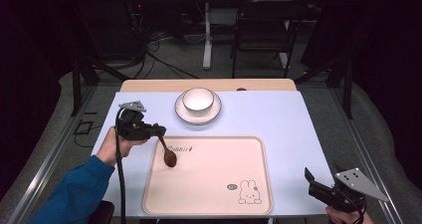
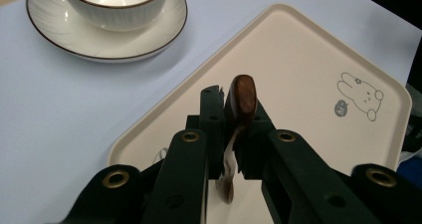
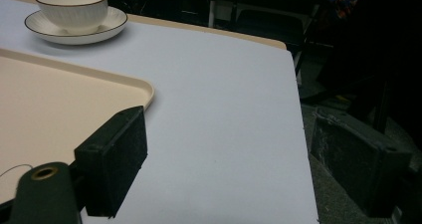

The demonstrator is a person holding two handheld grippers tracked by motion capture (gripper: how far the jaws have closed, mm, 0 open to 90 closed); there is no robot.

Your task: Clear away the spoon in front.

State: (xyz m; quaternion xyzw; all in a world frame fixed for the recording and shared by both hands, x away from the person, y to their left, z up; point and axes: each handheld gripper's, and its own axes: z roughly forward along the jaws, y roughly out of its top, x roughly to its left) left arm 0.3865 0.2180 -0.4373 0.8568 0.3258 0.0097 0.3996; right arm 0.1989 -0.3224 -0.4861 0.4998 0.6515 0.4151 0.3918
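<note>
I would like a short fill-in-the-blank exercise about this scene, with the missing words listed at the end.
1. The left gripper holds a brown ____ over the tray.
2. The bowl stands on a ____ beyond the tray.
3. The drawing printed in the tray's corner shows a ____.
4. The right gripper has its jaws ____, with nothing between them.

Missing words: spoon; saucer; rabbit; open

This looked like a lab or recording studio rather than a home. The table [image 1: 298, 114], under a pale sheet, stood inside a dark metal frame [image 1: 77, 79] with black curtains all round. At twelve o'clock lay tangled cables [image 1: 149, 45], a black chair [image 1: 261, 30] and another desk's leg [image 1: 207, 35] on grey carpet.
</note>
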